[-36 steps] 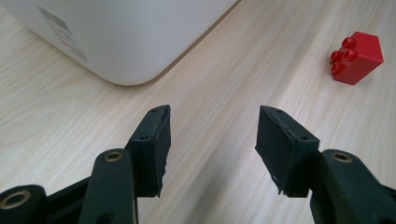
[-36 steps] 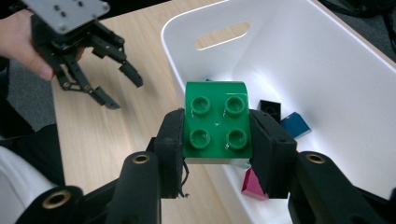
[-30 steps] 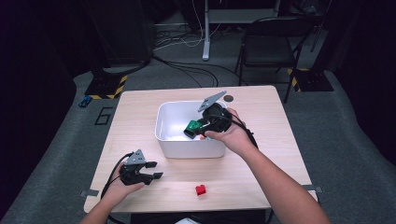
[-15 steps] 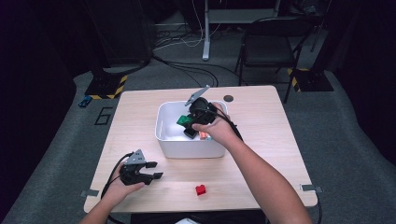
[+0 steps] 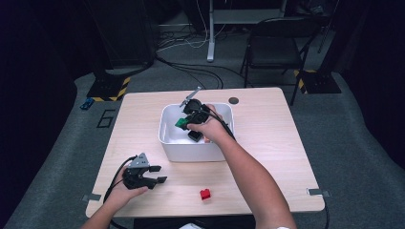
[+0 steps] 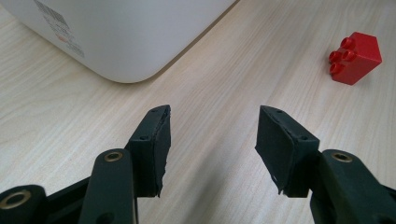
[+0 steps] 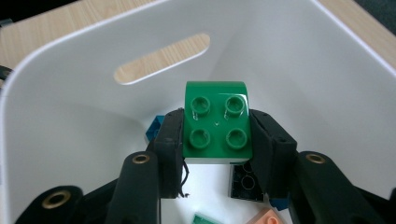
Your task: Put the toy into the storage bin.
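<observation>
A green four-stud brick is clamped between the jaws of my right gripper, which hangs over the inside of the white bin. From above, that right gripper and the green brick sit over the white bin in the middle of the table. My left gripper rests open on the wood with nothing between its jaws; the high view places this left gripper near the front left edge. A red brick lies ahead of it to the right, and the high view shows the red brick near the front edge.
Inside the bin lie a black brick, a blue one, a peach one and a green piece. The bin's corner stands just ahead of my left gripper. A chair and cables sit beyond the table.
My right gripper has carried the green brick leftward and down, from over the bin's right side to over its middle. The left gripper and the red brick have stayed put.
</observation>
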{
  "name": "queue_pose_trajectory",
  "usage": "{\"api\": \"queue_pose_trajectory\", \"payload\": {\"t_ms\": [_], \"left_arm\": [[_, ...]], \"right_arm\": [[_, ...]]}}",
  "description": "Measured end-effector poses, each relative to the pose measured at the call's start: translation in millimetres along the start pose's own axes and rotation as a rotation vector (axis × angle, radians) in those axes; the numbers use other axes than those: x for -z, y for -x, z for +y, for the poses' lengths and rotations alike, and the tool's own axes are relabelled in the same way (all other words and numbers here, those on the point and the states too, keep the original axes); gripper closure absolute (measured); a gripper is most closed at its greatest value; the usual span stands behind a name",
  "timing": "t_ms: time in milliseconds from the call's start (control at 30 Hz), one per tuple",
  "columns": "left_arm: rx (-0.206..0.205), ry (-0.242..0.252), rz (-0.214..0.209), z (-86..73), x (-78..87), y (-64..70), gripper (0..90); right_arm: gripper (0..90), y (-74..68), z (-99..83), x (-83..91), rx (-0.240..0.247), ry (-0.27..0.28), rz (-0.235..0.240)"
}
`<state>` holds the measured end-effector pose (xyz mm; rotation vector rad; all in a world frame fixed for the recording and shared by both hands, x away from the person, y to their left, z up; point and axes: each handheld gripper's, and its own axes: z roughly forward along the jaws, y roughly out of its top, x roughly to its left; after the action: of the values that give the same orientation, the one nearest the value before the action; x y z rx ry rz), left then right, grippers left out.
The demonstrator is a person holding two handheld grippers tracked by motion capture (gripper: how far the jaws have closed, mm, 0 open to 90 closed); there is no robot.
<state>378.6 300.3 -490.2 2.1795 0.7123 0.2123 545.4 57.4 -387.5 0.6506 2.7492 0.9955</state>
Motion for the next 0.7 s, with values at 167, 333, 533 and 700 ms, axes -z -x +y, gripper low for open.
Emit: {"api": "queue_pose_trajectory", "payload": {"t_ms": [167, 333, 533, 700], "left_arm": [[0.007, -0.006, -0.001, -0.2, 0.7, -0.7, 44.8], [0.007, 0.001, -0.001, -0.1, 1.5, -0.6, 44.8], [0.007, -0.002, 0.006, -0.1, 0.9, -0.6, 44.8], [0.002, -0.001, 0.005, 0.1, 0.1, -0.9, 44.8]], "right_arm": [[57.5, 2.9, 1.8, -10.3, -0.022, -0.029, 0.005], [53.9, 2.4, 0.9, -12.2, -0.018, -0.045, -0.01], [52.8, -3.4, 1.4, 14.1, 0.002, 0.001, -0.026], [52.1, -10.5, -2.2, 35.2, 0.019, 0.019, -0.023]]}}
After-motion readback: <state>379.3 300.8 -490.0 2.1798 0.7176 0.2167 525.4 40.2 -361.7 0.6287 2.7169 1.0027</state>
